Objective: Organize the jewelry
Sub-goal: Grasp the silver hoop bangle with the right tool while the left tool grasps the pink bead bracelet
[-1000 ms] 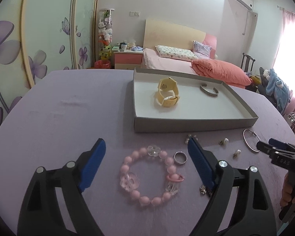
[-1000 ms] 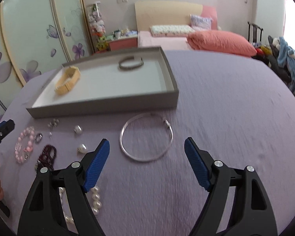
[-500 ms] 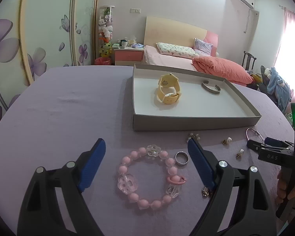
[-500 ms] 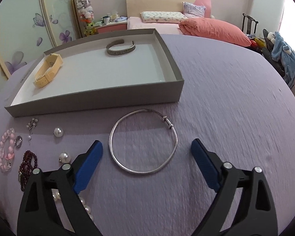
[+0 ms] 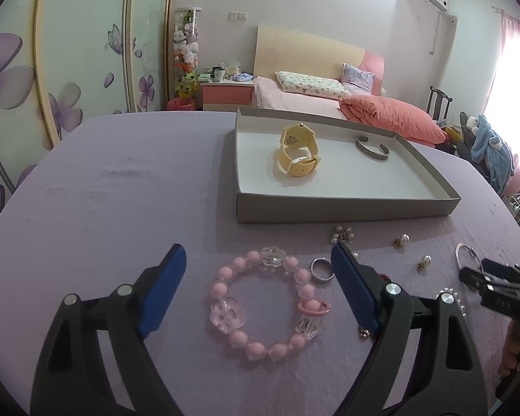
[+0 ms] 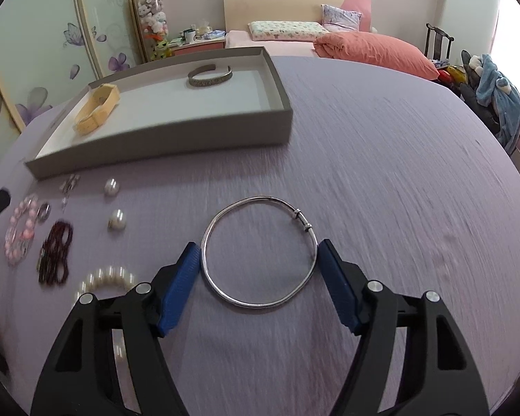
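Lilac tablecloth [image 6: 381,159] in a bedroom; right gripper [image 6: 259,272] now lower, spread wide around the silver bangle [image 6: 260,253]; left gripper [image 5: 258,275] wide around pink bead bracelet [image 5: 267,303].

The right tongs' [image 5: 495,274] far tips cover part of the silver bangle [image 5: 466,254] in the left view. A small charm [image 5: 364,333] peeks from behind a blue pad [image 5: 353,291], too tiny to identify. The right view's desk [image 6: 416,173] is smeared by motion blur.

Left claw [image 5: 256,263] spread wide around pink bead bracelet [image 5: 268,303]; yellow watch [image 5: 298,154] in grey tray [image 5: 343,209]
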